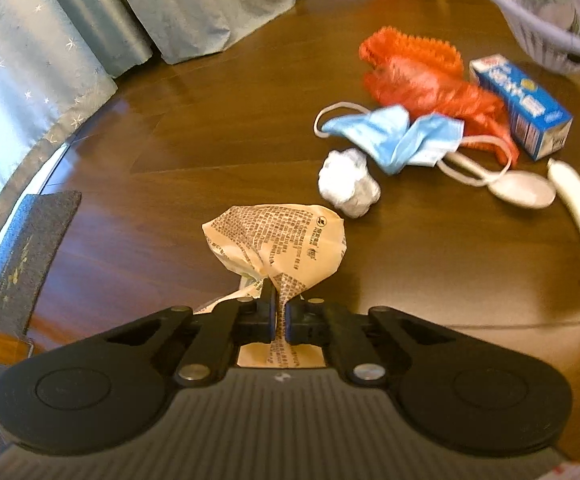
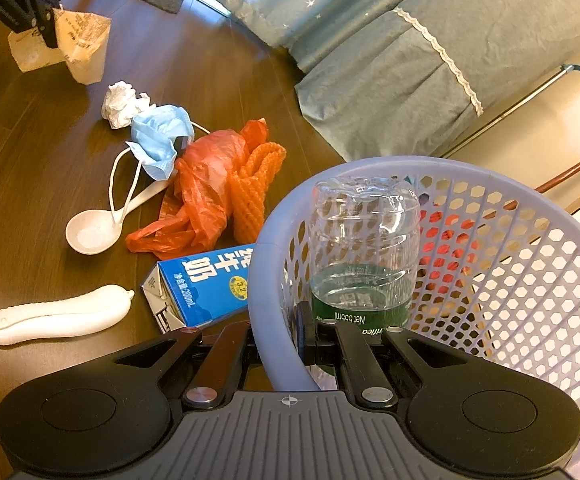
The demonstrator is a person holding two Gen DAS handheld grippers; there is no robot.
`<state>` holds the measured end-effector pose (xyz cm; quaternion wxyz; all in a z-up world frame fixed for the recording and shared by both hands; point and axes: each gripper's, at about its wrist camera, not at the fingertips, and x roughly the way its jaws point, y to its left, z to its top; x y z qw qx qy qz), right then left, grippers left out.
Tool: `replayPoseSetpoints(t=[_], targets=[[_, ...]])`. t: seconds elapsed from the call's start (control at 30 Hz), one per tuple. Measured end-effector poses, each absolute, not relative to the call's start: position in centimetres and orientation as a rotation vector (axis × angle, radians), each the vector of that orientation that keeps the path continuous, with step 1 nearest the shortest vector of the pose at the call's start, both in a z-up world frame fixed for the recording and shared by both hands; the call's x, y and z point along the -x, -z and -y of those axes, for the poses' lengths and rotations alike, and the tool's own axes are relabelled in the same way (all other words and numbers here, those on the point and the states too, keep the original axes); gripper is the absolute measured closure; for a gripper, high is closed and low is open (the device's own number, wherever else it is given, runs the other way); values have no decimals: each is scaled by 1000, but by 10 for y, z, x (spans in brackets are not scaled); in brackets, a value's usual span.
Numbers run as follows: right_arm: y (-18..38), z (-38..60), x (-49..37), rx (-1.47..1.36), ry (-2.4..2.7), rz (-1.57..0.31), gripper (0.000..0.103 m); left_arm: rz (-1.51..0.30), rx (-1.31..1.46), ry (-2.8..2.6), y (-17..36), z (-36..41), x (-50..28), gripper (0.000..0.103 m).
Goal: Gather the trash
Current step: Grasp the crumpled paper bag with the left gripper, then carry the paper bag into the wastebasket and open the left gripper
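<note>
Pinching one tan wrapper [image 1: 285, 240] just above the tabletop [image 1: 193, 136], the left claw [image 1: 277, 316] is clenched on it. Rightward lie one paper wad [image 1: 346, 188], one mask [image 1: 394, 136], one orange bag [image 1: 418, 76], one spoon [image 1: 522, 188] and one carton [image 1: 522, 104]. Only the right view shows the right claw [image 2: 285, 340] clamped on the basket [image 2: 510, 264] rim, one bottle [image 2: 364, 248] inside.

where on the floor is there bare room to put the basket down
Bare wood lies between the curtain and the crumpled tissue, also nearest the right hand-held gripper, below the white handle. It is crowded around the face mask, orange bag, spoon and milk carton.
</note>
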<state>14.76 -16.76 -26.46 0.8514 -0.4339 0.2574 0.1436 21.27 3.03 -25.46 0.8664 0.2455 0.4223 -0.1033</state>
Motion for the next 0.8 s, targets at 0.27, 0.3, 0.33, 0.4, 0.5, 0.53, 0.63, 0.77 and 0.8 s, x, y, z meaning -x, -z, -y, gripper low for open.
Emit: replayPoseSetpoints(t=[0.27,0.3,0.33,0.4,0.5,0.53,0.63,0.77,0.8], targets=[[265,168,-147,910,-300,-543,101,-839,-417,242,225,-15,-216,102],[265,167,-148,910,-300,-543,101,-835,-403,246,221,-13,-216,102],[265,167,-148,910,-300,-543,101,-830,-386,252,216,-11,-217,102],[265,167,-148,910,-299,-544,101,-819,-354,261,207,-7,-219,102],[265,167,-148,909,-299,-544,101,-800,-321,278,194,-1,-220,102],[265,167,-148,909,-299,-544,101,-793,-315,284,191,1,-220,102],[265,167,-148,908,-299,-544,101,-775,-295,303,182,7,-221,102],[264,167,-147,908,-299,-544,101,-769,-271,321,176,12,-223,102],[264,167,-148,908,-299,-544,101,-771,-265,325,174,13,-224,102]])
